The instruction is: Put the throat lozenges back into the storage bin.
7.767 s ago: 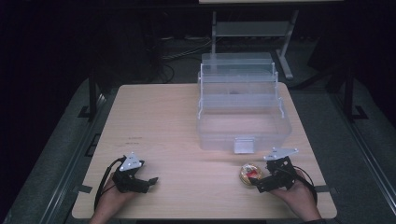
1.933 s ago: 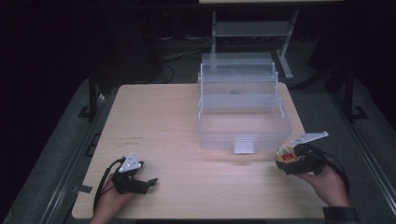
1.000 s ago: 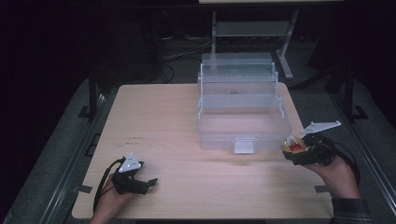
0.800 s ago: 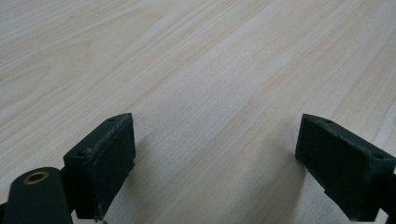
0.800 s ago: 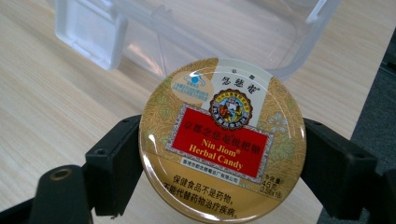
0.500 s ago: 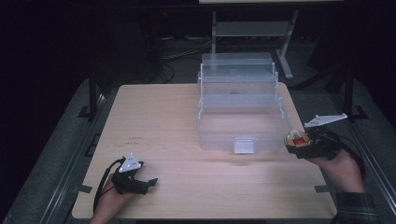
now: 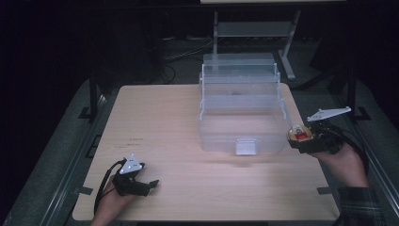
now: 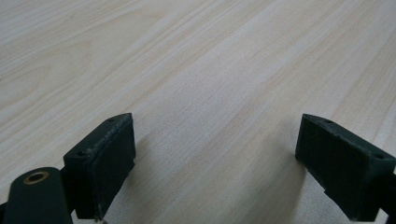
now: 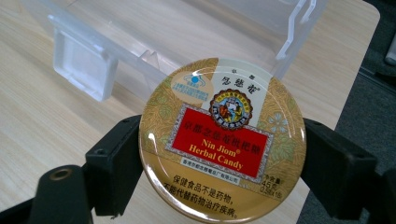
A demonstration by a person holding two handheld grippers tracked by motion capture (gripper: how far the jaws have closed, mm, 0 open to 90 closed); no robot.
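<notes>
— Status of the right gripper point(image 7: 295, 138)?
— Clamped on the candy tin point(image 9: 222, 140), at three o'clock of the clear box point(image 7: 242, 110). Left gripper point(image 8: 215, 163) gapes, empty. Advice: lift clear of the wall, then lower level.

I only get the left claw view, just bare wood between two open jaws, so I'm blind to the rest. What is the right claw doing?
Observer: The right claw is shut on a round candy tin, jaws on its rim.
Operator: Where is it, relative to the table?
Observer: It is held above the right edge of the table, beside a clear plastic box.
Operator: Is the box open?
Observer: Yes, its tiers are stepped back and the bottom bin looks empty.
</notes>
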